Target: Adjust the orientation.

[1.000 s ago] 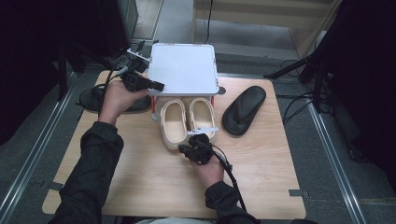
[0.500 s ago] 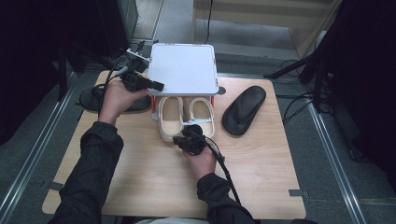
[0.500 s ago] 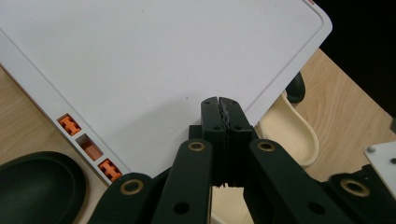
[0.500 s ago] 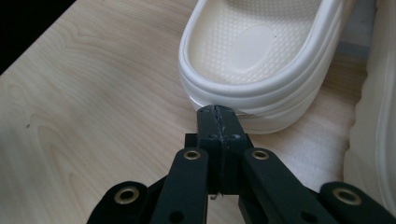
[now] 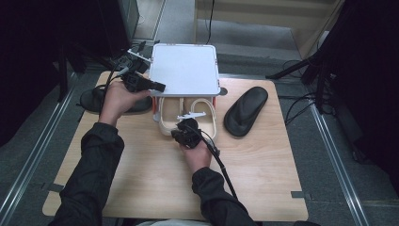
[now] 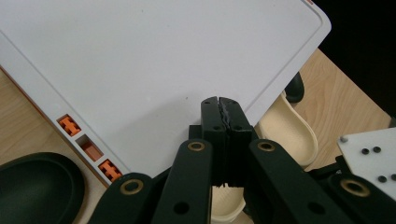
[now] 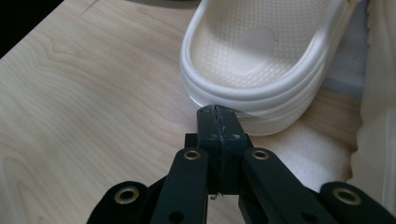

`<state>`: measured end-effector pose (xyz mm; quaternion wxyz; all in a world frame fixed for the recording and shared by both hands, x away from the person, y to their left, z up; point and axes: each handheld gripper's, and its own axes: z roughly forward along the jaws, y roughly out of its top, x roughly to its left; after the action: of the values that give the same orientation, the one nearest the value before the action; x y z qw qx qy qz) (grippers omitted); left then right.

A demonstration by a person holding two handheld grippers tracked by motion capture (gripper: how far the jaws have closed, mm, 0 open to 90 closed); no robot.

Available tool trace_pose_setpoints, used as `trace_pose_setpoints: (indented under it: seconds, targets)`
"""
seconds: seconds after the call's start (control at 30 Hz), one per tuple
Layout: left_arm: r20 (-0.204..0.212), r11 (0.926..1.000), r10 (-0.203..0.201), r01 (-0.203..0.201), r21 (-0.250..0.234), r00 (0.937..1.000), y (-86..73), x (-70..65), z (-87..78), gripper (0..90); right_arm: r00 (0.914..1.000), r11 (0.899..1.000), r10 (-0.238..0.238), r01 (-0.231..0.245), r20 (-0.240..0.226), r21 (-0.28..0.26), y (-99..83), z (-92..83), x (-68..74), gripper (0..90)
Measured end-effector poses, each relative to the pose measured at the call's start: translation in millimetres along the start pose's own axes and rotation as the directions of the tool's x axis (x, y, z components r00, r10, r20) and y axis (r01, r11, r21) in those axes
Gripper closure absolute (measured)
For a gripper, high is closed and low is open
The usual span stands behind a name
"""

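The right gripper [image 7: 217, 108] is pointing with its jaws clenched together on nothing, their tips sitting right at the rounded heel of a cream slipper [image 7: 261, 56]; whether they are actually touching the sole rim I cannot tell. From those jaws the slipper is lying straight ahead, its long axis running away from the person and in under the white shelf [image 5: 186, 68], so a push along that line looks like what the next move calls for. In the high view, the right gripper [image 5: 187, 134] is sitting at the near ends of the two cream slippers [image 5: 202, 117], which are lying side by side with their toes beneath the shelf. The second cream slipper [image 7: 378, 116] is lying just beside the first.

The left gripper [image 6: 219, 103] is also clenched and empty, hovering over the shelf's top near its edge, farther from the heels than the right one. A black slipper [image 5: 245, 110] is lying apart on the tabletop [image 5: 263, 179] to the right, another black slipper [image 5: 94, 99] at the left.
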<state>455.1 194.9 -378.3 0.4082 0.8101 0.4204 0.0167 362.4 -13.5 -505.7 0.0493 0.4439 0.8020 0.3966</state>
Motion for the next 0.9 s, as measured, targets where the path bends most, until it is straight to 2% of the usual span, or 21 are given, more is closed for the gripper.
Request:
trace_pose_setpoints:
  seconds: [0.07,0.1,0.13,0.2,0.3,0.43,0.63,0.9]
  targets:
    - [-0.003,1.0000,0.004,-0.004,0.002,1.0000,0.2,-0.4,0.0,90.0,1.0000,1.000,0.008,-0.008,-0.005,-0.002,2.7,2.5,-1.5,90.0]
    - [-0.003,1.0000,0.003,-0.003,0.002,1.0000,0.2,-0.4,0.0,90.0,0.9998,1.000,0.019,-0.019,0.007,0.001,4.1,3.3,-1.4,90.0]
    - [-0.001,1.0000,0.001,-0.001,0.001,1.0000,0.0,-0.2,0.0,90.0,0.9999,1.000,0.014,-0.014,0.000,-0.004,5.5,4.4,-1.9,90.0]
    - [0.001,1.0000,-0.003,0.003,-0.001,1.0000,-0.2,0.3,0.0,90.0,0.9998,1.000,0.002,-0.001,0.021,-0.013,7.7,7.4,-1.5,90.0]
    - [0.003,1.0000,-0.004,0.004,-0.002,1.0000,-0.3,0.5,0.2,90.0,0.9995,1.000,0.017,-0.017,0.025,-0.023,10.6,11.0,-4.8,90.0]
    - [0.007,0.9999,-0.009,0.009,-0.004,0.9999,-0.6,0.9,0.3,90.0,0.9987,1.000,0.005,-0.003,0.051,-0.028,15.1,14.1,-6.5,90.0]
    - [0.008,0.9999,-0.010,0.010,-0.003,0.9999,-0.6,1.1,0.1,90.0,0.9971,0.999,0.016,-0.013,0.075,-0.033,24.6,20.7,-11.4,90.0]
    - [0.012,0.9999,-0.010,0.010,-0.003,0.9999,-0.9,1.9,-0.2,90.0,0.9966,0.999,0.014,-0.011,0.081,-0.032,32.4,30.1,-11.8,90.0]
